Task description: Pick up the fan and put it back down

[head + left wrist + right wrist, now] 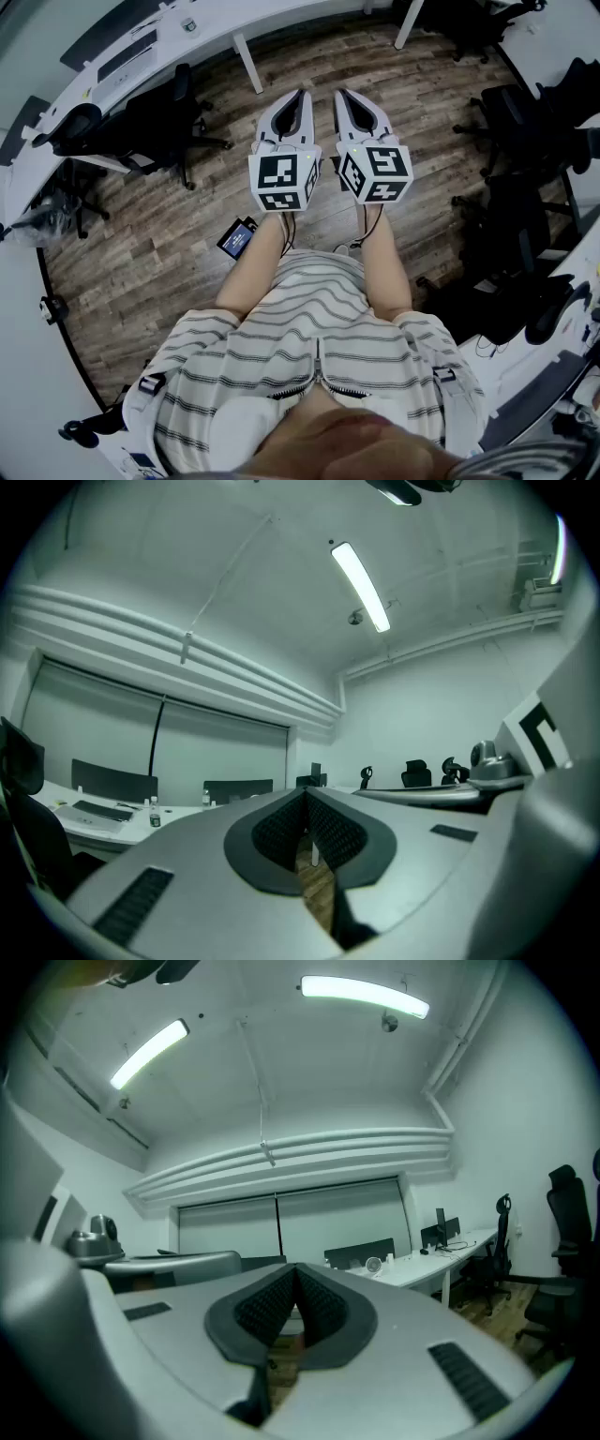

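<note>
A small white fan (374, 1264) stands far off on a long white desk (441, 1260) in the right gripper view. In the head view a small round thing (188, 25) on the curved desk (216, 28) may be that fan; I cannot tell for sure. I hold both grippers level and side by side over the wood floor, well short of the desk. My left gripper (302, 94) is shut with nothing between its jaws, its tips (305, 794) pressed together. My right gripper (339, 94) is also shut and empty, its tips (295, 1269) touching.
Black office chairs stand at the left (150, 122) and at the right (525, 122). A small device with a blue screen (236, 238) lies on the floor by my feet. Bottles (153, 810) and a keyboard (98, 810) sit on a desk in the left gripper view.
</note>
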Demonstrator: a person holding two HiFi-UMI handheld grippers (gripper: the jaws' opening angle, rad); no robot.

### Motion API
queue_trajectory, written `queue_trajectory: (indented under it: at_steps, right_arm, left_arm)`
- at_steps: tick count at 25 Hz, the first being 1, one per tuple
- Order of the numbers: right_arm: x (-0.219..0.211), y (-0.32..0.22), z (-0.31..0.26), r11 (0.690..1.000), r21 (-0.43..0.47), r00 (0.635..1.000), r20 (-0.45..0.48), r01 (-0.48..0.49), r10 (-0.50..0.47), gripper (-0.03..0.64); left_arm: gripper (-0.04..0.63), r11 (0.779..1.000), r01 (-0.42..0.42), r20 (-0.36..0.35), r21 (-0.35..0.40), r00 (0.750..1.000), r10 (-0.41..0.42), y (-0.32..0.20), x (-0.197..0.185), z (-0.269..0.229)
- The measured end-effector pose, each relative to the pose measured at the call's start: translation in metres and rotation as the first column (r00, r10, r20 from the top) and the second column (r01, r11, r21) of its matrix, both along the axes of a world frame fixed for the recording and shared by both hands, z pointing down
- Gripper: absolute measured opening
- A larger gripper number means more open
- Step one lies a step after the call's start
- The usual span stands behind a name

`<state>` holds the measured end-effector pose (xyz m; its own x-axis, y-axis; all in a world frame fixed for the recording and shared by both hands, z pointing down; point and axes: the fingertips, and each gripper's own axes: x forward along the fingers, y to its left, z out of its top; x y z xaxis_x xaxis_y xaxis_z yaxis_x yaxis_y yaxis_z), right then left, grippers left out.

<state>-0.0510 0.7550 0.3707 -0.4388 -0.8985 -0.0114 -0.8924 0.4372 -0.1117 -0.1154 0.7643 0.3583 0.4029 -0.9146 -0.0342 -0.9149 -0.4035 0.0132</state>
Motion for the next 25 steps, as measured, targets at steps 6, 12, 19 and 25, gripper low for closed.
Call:
queue_trajectory:
  at_steps: [6,12,19,25]
  right_arm:
    - [0.007,0.003,0.002,1.000,0.005,1.000,-0.002,0.007,-0.007,0.011]
    - [0.013,0.005,0.004,1.000,0.006,1.000,0.012,0.020,-0.021,0.011]
    - [0.038,0.007,0.008,1.000,-0.002,1.000,0.023,0.019,-0.019,0.012]
    - [0.072,0.015,0.011,0.999,0.007,0.997,0.052,0.051,-0.052,0.011]
  left_arm:
    - [0.008,1.000,0.004,-0.005,-0.002,1.000,-0.004,0.001,0.007,0.003]
    - [0.008,1.000,0.013,-0.007,-0.017,1.000,-0.013,0.002,0.012,0.009]
    - [0.008,0.999,0.020,-0.005,-0.029,1.000,-0.020,0.005,0.036,0.012]
    - [0.008,0.999,0.027,-0.011,-0.030,1.000,-0.027,0.017,0.069,0.022]
